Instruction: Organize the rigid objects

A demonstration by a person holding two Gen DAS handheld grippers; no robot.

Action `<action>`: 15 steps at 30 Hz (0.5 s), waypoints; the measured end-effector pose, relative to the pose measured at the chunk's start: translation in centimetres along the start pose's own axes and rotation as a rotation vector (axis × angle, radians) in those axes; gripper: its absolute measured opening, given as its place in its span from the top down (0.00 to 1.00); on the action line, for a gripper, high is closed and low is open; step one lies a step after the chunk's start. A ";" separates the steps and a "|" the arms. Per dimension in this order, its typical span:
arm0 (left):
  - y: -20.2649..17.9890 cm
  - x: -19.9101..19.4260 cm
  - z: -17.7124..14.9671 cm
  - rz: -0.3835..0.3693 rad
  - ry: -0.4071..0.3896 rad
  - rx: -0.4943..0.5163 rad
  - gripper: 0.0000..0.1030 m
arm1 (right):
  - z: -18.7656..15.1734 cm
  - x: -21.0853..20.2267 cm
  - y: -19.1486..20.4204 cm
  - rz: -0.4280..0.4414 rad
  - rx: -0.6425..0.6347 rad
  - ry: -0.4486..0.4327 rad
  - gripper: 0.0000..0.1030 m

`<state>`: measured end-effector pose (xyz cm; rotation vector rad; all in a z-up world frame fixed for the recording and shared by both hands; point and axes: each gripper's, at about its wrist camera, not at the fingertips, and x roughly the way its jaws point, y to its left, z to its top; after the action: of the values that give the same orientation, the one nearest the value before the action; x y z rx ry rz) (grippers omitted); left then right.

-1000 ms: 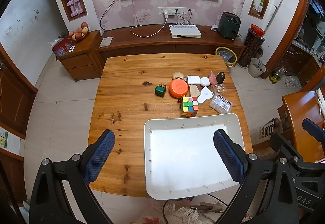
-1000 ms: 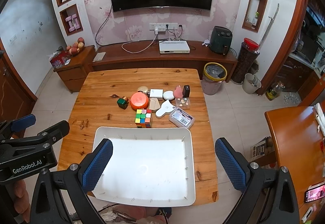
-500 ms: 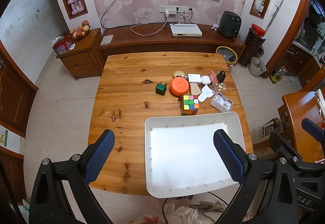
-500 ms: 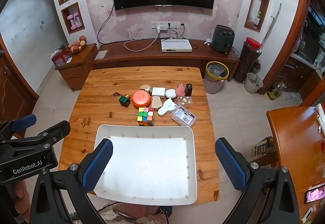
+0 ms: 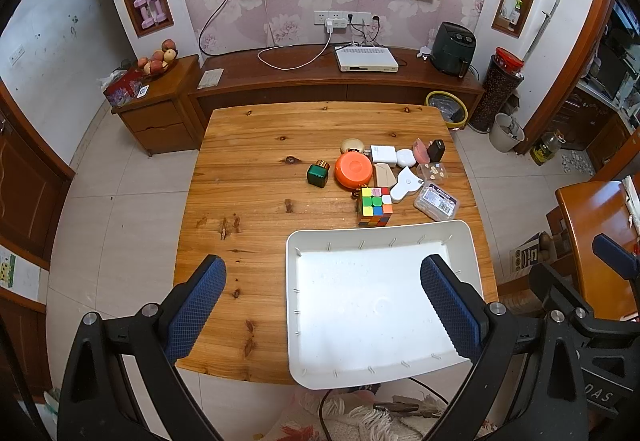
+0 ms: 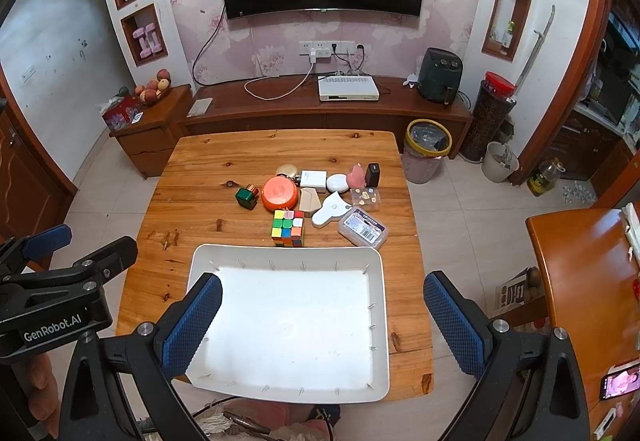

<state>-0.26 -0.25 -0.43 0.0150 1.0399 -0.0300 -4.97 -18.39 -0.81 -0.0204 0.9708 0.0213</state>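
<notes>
A white tray (image 5: 472, 253) (image 6: 384, 281) lies empty at the table's near edge. Beyond it sits a cluster: a colour cube (image 5: 375, 206) (image 6: 287, 227), an orange round lid (image 5: 353, 170) (image 6: 280, 193), a green box (image 5: 318, 174) (image 6: 246, 197), a clear labelled case (image 5: 436, 199) (image 6: 363, 227), a white tape measure (image 5: 405, 185) (image 6: 331, 209) and several small white, pink and black items. My left gripper (image 5: 323, 307) is open and empty, high above the tray's left part. My right gripper (image 6: 322, 325) is open and empty above the tray.
The wooden table (image 5: 256, 177) (image 6: 200, 177) stands on a tiled floor. A second wooden table (image 6: 580, 281) is at the right. A bin (image 6: 427, 149) stands beyond the table's far right corner. A TV cabinet (image 6: 320, 109) runs along the back wall.
Both grippers have moved slightly, so the table and tray sit a little lower in both views. Nothing on the table has moved; both grippers stay open.
</notes>
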 end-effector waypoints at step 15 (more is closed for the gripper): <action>0.1 0.1 -1.1 -0.013 -0.003 0.003 0.05 | -0.1 -0.2 0.1 -0.010 0.003 -0.003 0.02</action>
<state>-1.18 -0.11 -1.03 0.0112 1.0366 -0.0436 -5.13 -18.29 -0.69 -0.0221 0.9676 0.0109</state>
